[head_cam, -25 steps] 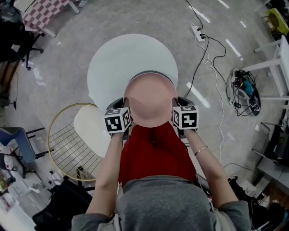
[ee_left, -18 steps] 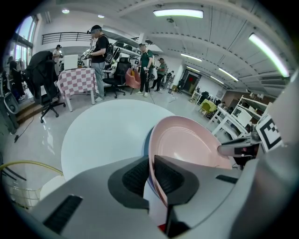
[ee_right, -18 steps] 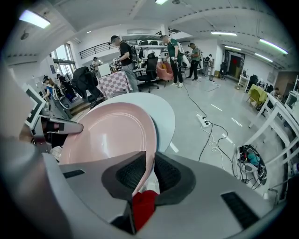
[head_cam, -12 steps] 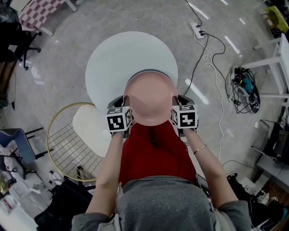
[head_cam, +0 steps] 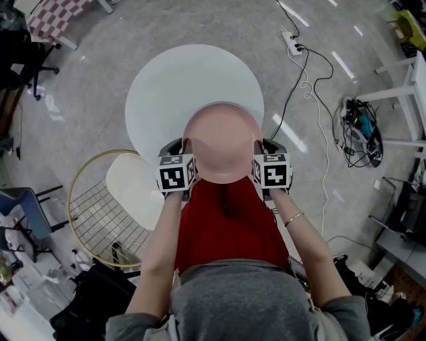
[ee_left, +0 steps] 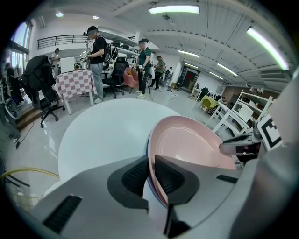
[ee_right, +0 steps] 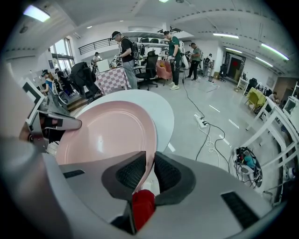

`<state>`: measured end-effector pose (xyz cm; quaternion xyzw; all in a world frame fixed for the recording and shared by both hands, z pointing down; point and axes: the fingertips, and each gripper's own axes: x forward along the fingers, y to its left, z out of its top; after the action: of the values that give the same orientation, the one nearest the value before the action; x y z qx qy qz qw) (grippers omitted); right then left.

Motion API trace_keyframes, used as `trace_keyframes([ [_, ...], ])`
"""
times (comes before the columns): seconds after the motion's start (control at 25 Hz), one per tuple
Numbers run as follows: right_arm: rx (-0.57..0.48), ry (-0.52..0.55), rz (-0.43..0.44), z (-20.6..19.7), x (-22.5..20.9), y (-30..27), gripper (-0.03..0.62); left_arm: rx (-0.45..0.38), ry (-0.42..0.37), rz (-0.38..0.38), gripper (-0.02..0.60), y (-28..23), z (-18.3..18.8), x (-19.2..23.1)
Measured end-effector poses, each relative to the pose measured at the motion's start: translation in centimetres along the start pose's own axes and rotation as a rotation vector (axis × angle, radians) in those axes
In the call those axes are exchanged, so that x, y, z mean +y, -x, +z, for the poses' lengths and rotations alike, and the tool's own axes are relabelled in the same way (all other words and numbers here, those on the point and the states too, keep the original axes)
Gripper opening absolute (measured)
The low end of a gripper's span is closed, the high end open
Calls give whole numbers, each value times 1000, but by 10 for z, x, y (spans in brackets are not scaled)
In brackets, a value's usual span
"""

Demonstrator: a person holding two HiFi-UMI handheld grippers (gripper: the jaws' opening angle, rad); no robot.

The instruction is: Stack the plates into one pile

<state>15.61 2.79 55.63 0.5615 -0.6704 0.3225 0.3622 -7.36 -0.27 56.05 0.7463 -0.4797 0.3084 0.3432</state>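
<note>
A pink plate (head_cam: 221, 143) lies over the near edge of the round white table (head_cam: 180, 80), held between both grippers. In the left gripper view it (ee_left: 191, 144) rests on a bluish plate (ee_left: 146, 148), of which only the rim shows. My left gripper (head_cam: 185, 148) has that stacked rim between its jaws (ee_left: 150, 163). They have just been opening, and a gap shows beside the outer pad. My right gripper (head_cam: 259, 148) is shut on the opposite rim of the pink plate (ee_right: 105, 135), its pads (ee_right: 150, 161) tight on the edge.
A wire chair with a white seat (head_cam: 126, 180) stands left of me, against the table. Cables and a power strip (head_cam: 293, 46) run over the floor at the right. Several people (ee_left: 98, 51) stand by a checkered table (head_cam: 63, 20) far off.
The pink plate and both grippers have shifted slightly toward the table's middle. The dark rim that showed beyond the pink plate is now almost covered.
</note>
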Motion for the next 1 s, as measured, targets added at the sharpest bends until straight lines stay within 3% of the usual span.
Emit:
trace_keyframes([
  [0.52, -25, 32, -24, 7, -2, -5, 74, -2, -46, 35, 60, -1, 0, 4],
  [1.0, -61, 22, -27, 21, -7, -2, 74, -26, -96, 69, 112, -3, 14, 8],
])
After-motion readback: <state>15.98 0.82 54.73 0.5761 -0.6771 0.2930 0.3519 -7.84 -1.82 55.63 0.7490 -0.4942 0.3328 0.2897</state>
